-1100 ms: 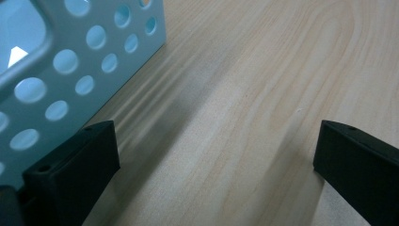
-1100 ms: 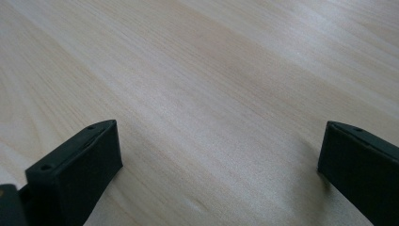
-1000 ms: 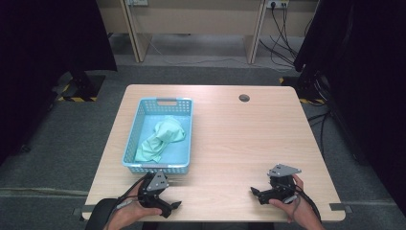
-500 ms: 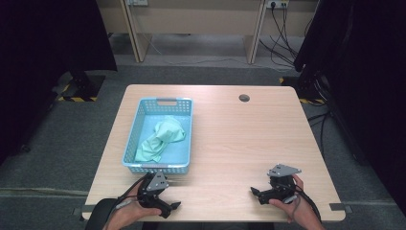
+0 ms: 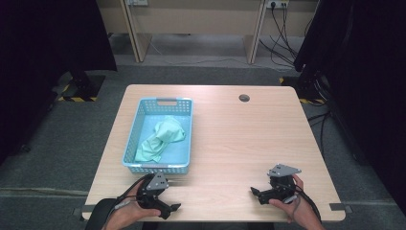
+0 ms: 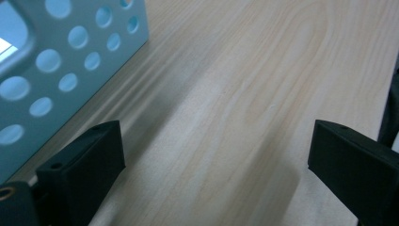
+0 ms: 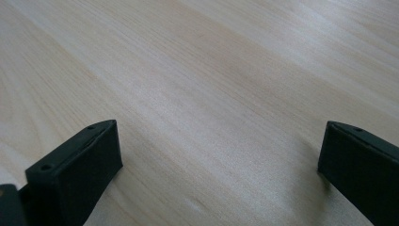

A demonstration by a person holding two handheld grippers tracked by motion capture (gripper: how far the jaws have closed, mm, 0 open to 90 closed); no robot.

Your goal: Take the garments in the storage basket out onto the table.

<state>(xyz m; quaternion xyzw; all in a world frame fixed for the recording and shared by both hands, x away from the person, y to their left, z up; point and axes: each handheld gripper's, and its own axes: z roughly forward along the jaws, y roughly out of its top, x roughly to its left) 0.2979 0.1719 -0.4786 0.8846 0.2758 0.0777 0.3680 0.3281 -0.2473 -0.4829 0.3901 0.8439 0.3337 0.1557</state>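
In the left gripper view the two black jaws stand wide apart with nothing between them but bare wood grain, and they sit low over the pale wooden surface (image 6: 244,94). Just beside the left jaw in that view rises the perforated wall of the light blue plastic basket (image 6: 56,70), its round holes close to the lens. In the right gripper view the jaws are likewise spread wide and hold nothing, resting low over plain wood.

From the high view, the left gripper (image 5: 165,207) lies near the front edge of the surface, held in the person's left hand (image 5: 131,213), its jaws turned toward the right and just in front of the basket's near wall. The right gripper (image 5: 258,192) sits near the front right part of the surface in the person's right hand (image 5: 299,211), a grey three-cornered plate on top, its jaws turned toward the left. The two grippers are well apart, with open wood between them.

The basket stands on the left half of the surface, its long side running away from the person. Inside it lies a crumpled mint green cloth (image 5: 163,139), bunched toward the middle and stretching to the near left corner. A small dark round cable hole (image 5: 244,98) sits toward the far side of the surface, well apart from the basket.
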